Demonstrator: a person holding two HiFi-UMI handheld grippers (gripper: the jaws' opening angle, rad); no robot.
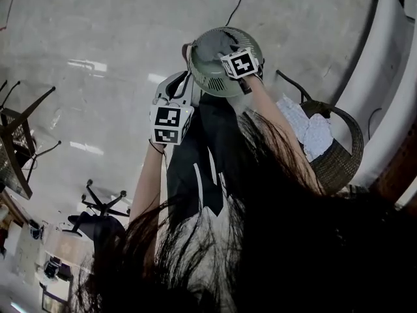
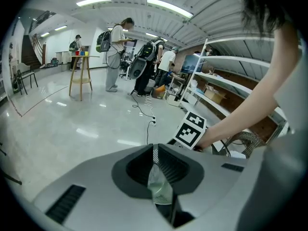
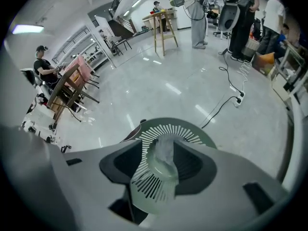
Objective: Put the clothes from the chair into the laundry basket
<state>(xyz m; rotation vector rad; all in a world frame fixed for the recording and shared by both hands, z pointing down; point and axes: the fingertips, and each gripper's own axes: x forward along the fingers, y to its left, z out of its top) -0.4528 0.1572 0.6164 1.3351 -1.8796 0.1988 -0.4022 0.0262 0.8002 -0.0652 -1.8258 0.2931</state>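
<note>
A pale green slotted laundry basket [image 1: 221, 57] is held up over the grey floor between both grippers. My left gripper [image 1: 174, 93] is shut on the basket's thin rim [image 2: 160, 189], which shows pinched between its jaws [image 2: 156, 152]. My right gripper [image 1: 244, 70] reaches over the basket's right side; its jaws [image 3: 163, 150] stand apart with the slotted rim [image 3: 166, 129] between them. White clothes [image 1: 306, 126] lie in a wicker chair [image 1: 344, 158] to the right of the basket.
White shelving [image 2: 231, 81] runs along the right. A wooden chair with a pink cloth [image 3: 72, 78] and a tall wooden stool [image 3: 163, 23] stand farther off, with several people around. A cable [image 3: 226, 100] crosses the floor. An office chair base [image 1: 101, 204] sits low left.
</note>
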